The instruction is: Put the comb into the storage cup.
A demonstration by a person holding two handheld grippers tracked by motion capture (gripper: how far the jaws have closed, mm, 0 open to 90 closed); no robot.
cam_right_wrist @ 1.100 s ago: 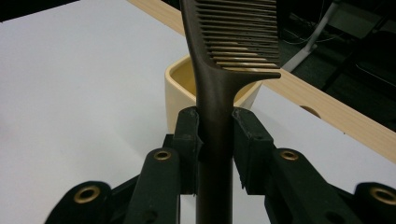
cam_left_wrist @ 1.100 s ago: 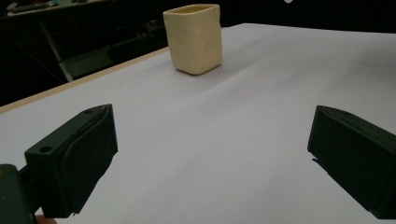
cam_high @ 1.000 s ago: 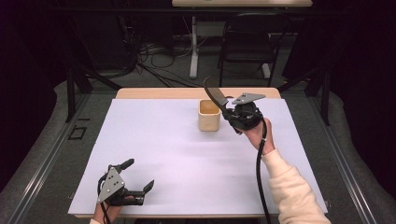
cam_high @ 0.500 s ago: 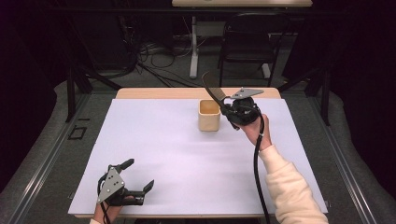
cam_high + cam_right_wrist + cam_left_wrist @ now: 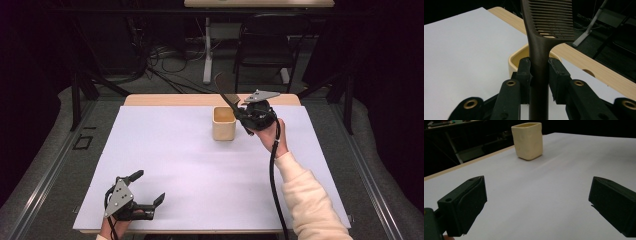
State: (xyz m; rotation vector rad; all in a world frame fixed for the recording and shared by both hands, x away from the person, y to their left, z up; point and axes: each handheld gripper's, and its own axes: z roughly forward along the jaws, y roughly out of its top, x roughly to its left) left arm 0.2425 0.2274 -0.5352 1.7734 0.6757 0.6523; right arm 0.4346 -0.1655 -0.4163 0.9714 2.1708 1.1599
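A cream square cup (image 5: pixel 223 123) (image 5: pixel 527 140) (image 5: pixel 517 58) stands upright at the back middle of the white table sheet (image 5: pixel 200 165). My right gripper (image 5: pixel 239 112) (image 5: pixel 539 75) is shut on the handle of a dark brown comb (image 5: pixel 223 90) (image 5: pixel 547 27). It holds the comb just right of the cup, with the toothed end slanting up and back over the cup's rim. My left gripper (image 5: pixel 145 187) (image 5: pixel 536 205) rests low at the front left of the sheet. Its jaws stand wide apart with nothing between them, pointing toward the cup.
The wooden table edge (image 5: pixel 175 100) (image 5: pixel 584 62) runs behind the sheet. Beyond it are a dark chair (image 5: pixel 267 45), cables on the floor (image 5: pixel 165 60) and a table leg (image 5: pixel 207 50). A person's cream sleeve (image 5: pixel 307 200) reaches in from the lower right.
The right gripper with the comb has shifted slightly up and back toward the cup. The left gripper has stayed put.
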